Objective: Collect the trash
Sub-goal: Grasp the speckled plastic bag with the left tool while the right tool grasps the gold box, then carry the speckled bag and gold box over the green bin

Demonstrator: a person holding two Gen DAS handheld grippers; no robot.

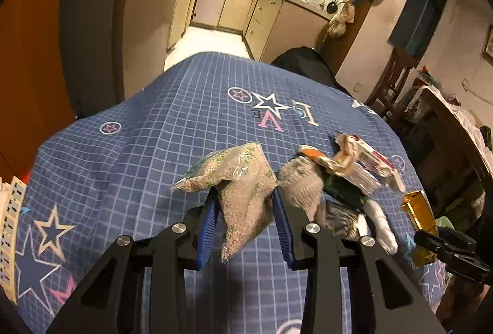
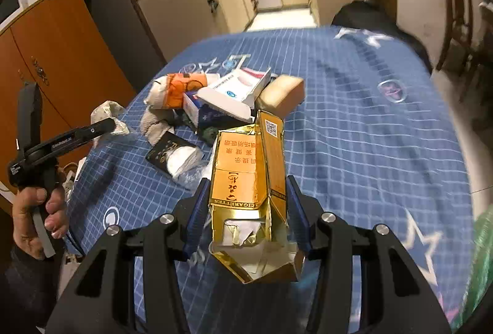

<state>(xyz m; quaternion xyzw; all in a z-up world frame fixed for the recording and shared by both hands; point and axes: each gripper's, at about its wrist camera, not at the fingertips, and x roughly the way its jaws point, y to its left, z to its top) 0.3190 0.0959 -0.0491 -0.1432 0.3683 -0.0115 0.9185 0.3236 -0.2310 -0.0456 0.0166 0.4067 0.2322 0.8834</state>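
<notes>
I have my left hand-held gripper clamped on a clear bag of granules and my right hand-held gripper pinching a torn gold cigarette carton, both lifted clear of the litter pile on the worktop for binning.

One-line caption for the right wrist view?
Right hand-held gripper clamps a torn gold cigarette carton above the blue star-print tablecloth, trash pile behind.

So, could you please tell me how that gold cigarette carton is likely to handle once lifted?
The gold cigarette carton is probably light: its torn end shows only paper inside. It would likely crush easily, as its walls already look creased. The glossy foil may be slippery.
</notes>
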